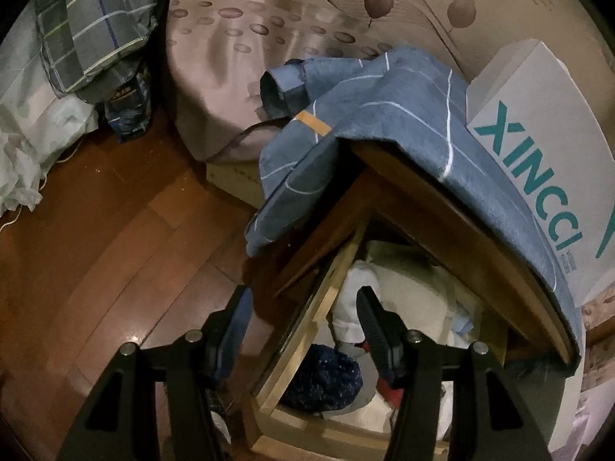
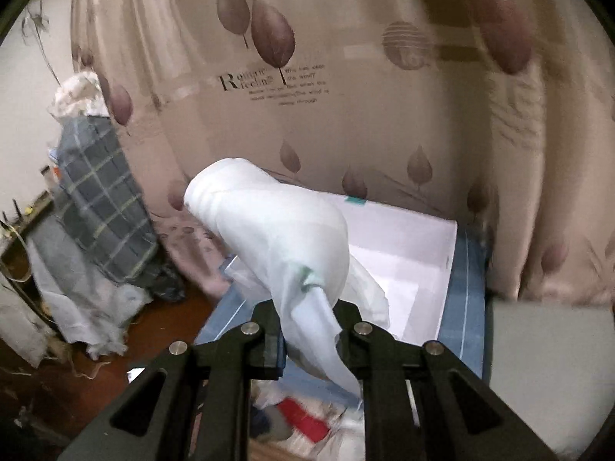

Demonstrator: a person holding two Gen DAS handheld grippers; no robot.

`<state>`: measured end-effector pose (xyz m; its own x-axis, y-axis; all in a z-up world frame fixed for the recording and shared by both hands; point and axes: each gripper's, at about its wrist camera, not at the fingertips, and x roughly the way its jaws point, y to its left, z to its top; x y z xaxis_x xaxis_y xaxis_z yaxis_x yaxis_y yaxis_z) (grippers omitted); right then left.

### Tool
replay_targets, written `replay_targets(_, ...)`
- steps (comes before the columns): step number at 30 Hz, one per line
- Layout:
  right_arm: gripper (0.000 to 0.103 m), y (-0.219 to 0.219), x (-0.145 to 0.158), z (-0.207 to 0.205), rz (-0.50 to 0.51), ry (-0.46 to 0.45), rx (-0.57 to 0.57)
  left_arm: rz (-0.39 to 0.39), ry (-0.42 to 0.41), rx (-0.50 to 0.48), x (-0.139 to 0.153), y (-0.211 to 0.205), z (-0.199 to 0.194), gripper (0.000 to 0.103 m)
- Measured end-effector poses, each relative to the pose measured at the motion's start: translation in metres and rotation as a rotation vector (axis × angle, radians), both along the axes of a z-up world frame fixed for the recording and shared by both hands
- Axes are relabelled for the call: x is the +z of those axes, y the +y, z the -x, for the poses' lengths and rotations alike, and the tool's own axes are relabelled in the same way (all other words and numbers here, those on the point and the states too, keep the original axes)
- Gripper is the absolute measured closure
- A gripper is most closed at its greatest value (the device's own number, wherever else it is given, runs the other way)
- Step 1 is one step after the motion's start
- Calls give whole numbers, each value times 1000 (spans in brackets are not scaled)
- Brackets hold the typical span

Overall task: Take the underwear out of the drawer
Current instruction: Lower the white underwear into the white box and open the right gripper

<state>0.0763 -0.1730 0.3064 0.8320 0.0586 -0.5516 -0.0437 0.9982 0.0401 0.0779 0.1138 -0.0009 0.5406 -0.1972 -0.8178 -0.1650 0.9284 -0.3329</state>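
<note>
One white underwear (image 2: 269, 226) pinched in right gripper (image 2: 311, 330), clear above drawer (image 1: 303, 342); soft, light, droops, grab bunched fabric. Left gripper (image 1: 303, 319) half-spread, empty, over drawer's edge.

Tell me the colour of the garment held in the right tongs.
White, faintly translucent soft fabric garment, pinched in the right tongs; clearest in the right wrist view.

White underwear (image 2: 269, 230) — blue, white-lined cloth (image 1: 403, 115)

We see thin white cloth underwear (image 2: 269, 226), a glossy wood floor (image 1: 115, 230), a pale raw-wood drawer (image 1: 307, 330), matt blue cloth (image 1: 384, 115), a smooth cardboard box (image 1: 538, 134), a satiny curtain (image 2: 346, 77).
</note>
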Motion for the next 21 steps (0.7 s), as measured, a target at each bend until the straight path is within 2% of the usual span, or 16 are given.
replay_targets(3,89,6,6,-34,51,-17,-1,7,5,2,-1,2,-1,45)
replay_targets(6,88,9,12,-61,59,-46,10,31,15,1,-2,3,-3,45)
replay_targets(8,87,6,7,-80,50,-35,-1,38,17,1,-3,3,-4,45)
replay_targets(10,86,1,-12,-103,33,30,-19,40,23,-5,-4,3,-1,45)
replay_targets(13,86,-12,-58,-134,57,188,-80,38,31,-8,-7,3,0,45)
replay_targets(16,86,-25,-96,-144,66,318,-126,32,31,-6,-7,4,-1,45)
replay_targets(19,77,-34,-125,-146,84,425,-149,43,43,-2,-9,3,-3,45)
replay_targets(21,68,-38,-137,-142,92,471,-163,49,50,-4,-10,4,-3,45)
